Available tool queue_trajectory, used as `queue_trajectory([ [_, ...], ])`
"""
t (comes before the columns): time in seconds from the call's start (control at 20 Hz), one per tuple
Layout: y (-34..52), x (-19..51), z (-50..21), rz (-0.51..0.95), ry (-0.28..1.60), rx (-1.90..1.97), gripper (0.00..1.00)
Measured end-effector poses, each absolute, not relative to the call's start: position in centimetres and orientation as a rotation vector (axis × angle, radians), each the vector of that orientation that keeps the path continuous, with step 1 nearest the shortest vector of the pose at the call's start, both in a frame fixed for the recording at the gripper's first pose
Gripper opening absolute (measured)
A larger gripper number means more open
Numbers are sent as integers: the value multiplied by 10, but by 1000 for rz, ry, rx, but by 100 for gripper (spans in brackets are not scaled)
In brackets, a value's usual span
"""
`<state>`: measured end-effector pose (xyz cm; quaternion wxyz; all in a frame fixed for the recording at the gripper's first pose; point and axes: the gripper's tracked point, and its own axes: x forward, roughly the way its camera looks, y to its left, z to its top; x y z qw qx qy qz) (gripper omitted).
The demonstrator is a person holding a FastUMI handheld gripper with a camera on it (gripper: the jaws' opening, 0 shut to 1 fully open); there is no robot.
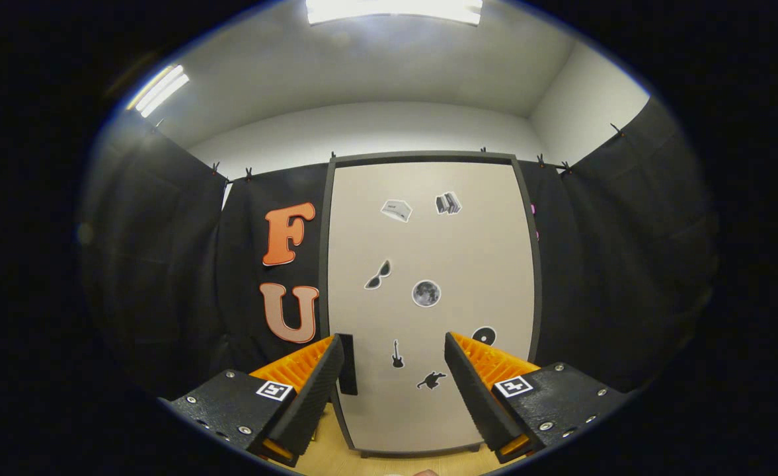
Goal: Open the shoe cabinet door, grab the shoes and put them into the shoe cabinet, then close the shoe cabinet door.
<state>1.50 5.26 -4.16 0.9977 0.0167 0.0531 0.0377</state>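
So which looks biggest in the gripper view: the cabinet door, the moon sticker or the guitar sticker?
1. Cabinet door, biggest by far.
2. Moon sticker.
3. Guitar sticker, thinnest, though about as tall as the moon.
The open gripper touches nothing.

Shoe cabinet door (pixel 468 264) beige, dark grey frame, black-and-white stickers (pixel 426 293); floor (pixel 336 456) light wood.

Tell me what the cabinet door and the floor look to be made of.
Shoe cabinet door: likely laminated board, matte beige; flat, even, with stickers and a dark handle at its edge. Floor: wood or wood-look laminate, light with faint grain. The open claw hangs ahead of the door, gripping nothing.
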Motion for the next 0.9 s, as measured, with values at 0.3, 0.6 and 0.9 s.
queue_trajectory([
  [0.3,86,39,-86,100,191,47,95],
  [0.6,113,74,-155,97,331,3,90],
  [0.9,136,108,-199,105,425,75,74],
])
